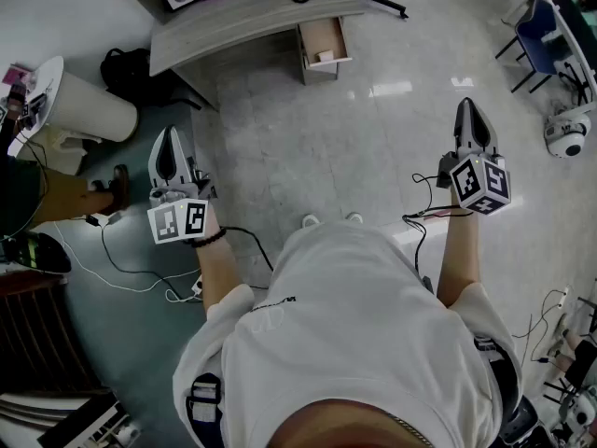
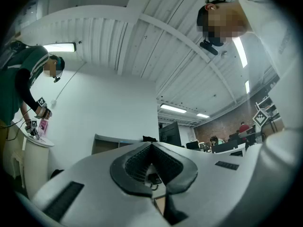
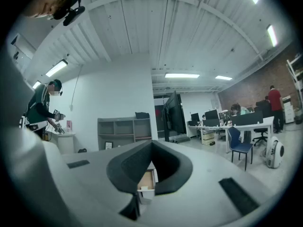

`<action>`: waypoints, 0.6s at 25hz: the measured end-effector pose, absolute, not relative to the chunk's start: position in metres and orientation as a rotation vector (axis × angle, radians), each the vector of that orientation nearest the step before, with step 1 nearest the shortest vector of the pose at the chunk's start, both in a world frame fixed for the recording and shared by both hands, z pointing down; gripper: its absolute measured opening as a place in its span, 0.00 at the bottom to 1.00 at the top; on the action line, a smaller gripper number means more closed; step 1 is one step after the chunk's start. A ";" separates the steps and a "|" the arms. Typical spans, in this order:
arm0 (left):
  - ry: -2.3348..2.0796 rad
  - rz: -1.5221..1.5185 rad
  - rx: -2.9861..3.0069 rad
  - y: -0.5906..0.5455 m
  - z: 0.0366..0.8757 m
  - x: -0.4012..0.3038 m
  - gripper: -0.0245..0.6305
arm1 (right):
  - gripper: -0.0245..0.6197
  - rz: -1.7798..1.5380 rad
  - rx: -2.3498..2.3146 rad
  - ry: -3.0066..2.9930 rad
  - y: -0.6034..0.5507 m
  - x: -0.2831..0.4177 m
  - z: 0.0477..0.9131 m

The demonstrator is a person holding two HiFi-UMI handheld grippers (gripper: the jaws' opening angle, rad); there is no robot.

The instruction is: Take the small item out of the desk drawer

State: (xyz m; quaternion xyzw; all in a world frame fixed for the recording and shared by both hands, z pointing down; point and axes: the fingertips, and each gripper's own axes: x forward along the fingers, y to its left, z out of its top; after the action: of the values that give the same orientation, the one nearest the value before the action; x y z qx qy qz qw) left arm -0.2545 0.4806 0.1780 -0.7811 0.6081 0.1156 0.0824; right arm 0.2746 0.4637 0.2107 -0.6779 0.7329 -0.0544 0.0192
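In the head view a grey desk [image 1: 242, 21] stands across the room, its wooden drawer [image 1: 323, 37] pulled open toward me. A small white item [image 1: 326, 56] lies near the drawer's front. My left gripper [image 1: 169, 131] and right gripper [image 1: 465, 104] hang in the air well short of the desk, both pointing forward with jaws closed tip to tip and nothing in them. The left gripper [image 2: 152, 145] shows meeting tips in its own view. Through the gap below the right gripper [image 3: 152, 142] tips I see the open drawer [image 3: 146, 178] far off.
A white round pedestal table [image 1: 84, 101] and another person [image 1: 19, 185] are at the left, with a black bag [image 1: 126, 63] beside the desk. Cables [image 1: 121, 269] trail on the floor. At the right stand a blue chair [image 1: 541, 35] and a white device [image 1: 567, 136].
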 end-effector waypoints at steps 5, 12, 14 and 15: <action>1.812 0.343 -2.342 0.480 0.179 -0.254 0.04 | 0.04 -0.167 -2.105 2.276 0.463 0.272 0.210; 1.796 0.355 -2.364 0.478 0.180 -0.259 0.04 | 0.04 -0.210 -2.094 2.265 0.463 0.265 0.213; 1.790 0.362 -2.373 0.478 0.180 -0.263 0.04 | 0.04 -0.225 -2.092 2.263 0.463 0.258 0.215; 1.785 0.366 -2.379 0.478 0.180 -0.265 0.04 | 0.04 -0.229 -2.093 2.264 0.463 0.254 0.215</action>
State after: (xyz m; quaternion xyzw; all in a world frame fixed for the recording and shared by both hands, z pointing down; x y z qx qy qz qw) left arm -0.2650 0.4779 0.1804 -0.7917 0.5942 0.1218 0.0725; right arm 0.2543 0.4634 0.2151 -0.6768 0.7320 -0.0740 0.0250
